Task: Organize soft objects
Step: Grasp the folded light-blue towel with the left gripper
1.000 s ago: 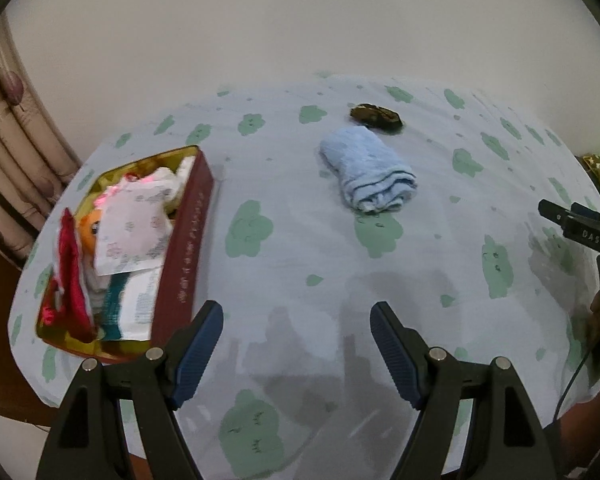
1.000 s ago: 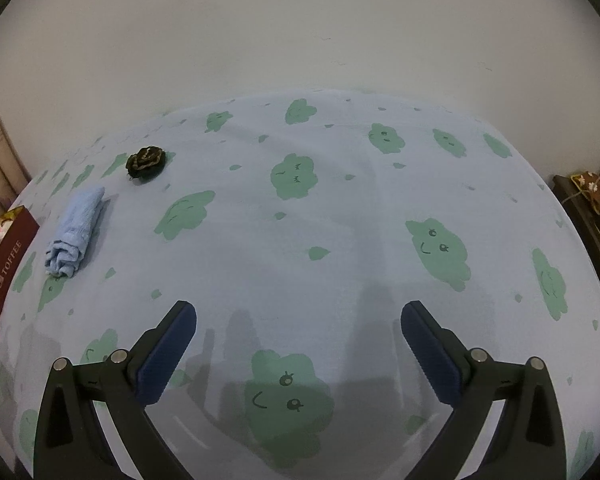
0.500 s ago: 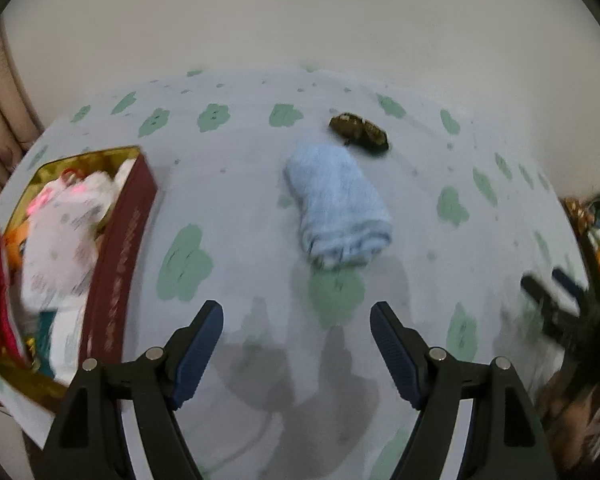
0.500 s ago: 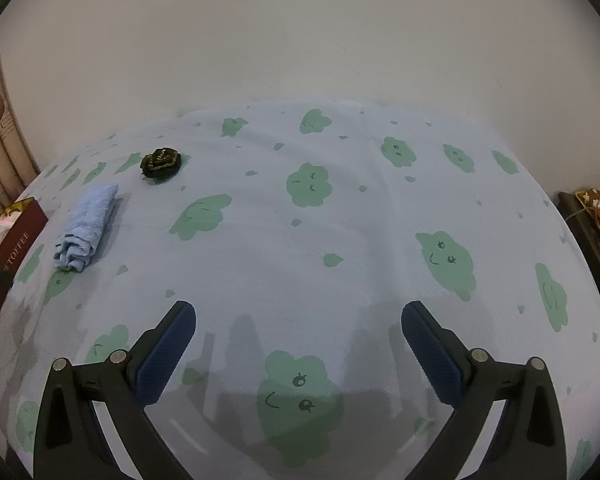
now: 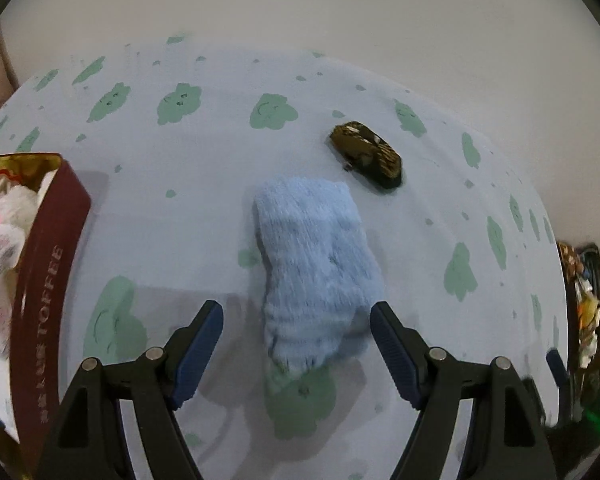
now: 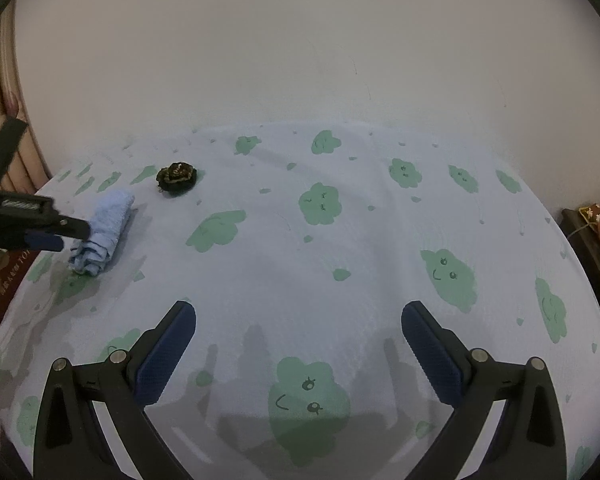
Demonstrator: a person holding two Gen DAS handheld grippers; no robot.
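Observation:
A rolled light-blue towel (image 5: 316, 264) lies on the cloud-print sheet (image 5: 180, 216). My left gripper (image 5: 296, 332) is open, its jaws on either side of the towel's near end, without gripping it. A dark scrunchie (image 5: 367, 154) lies just beyond the towel. In the right wrist view the towel (image 6: 104, 230) and scrunchie (image 6: 177, 175) are at far left, with the left gripper (image 6: 60, 234) at the towel's near end. My right gripper (image 6: 298, 344) is open and empty over bare sheet.
A dark red toffee tin (image 5: 48, 292) holding several soft items stands at the left; its edge also shows in the right wrist view (image 6: 14, 276). A white wall (image 6: 300, 60) runs behind. A dark side table with clutter (image 5: 588, 312) stands at the right.
My left gripper has moved forward and right up to the towel, which now lies between its open jaws. The tin has slid to the left edge of view. The right gripper has barely moved.

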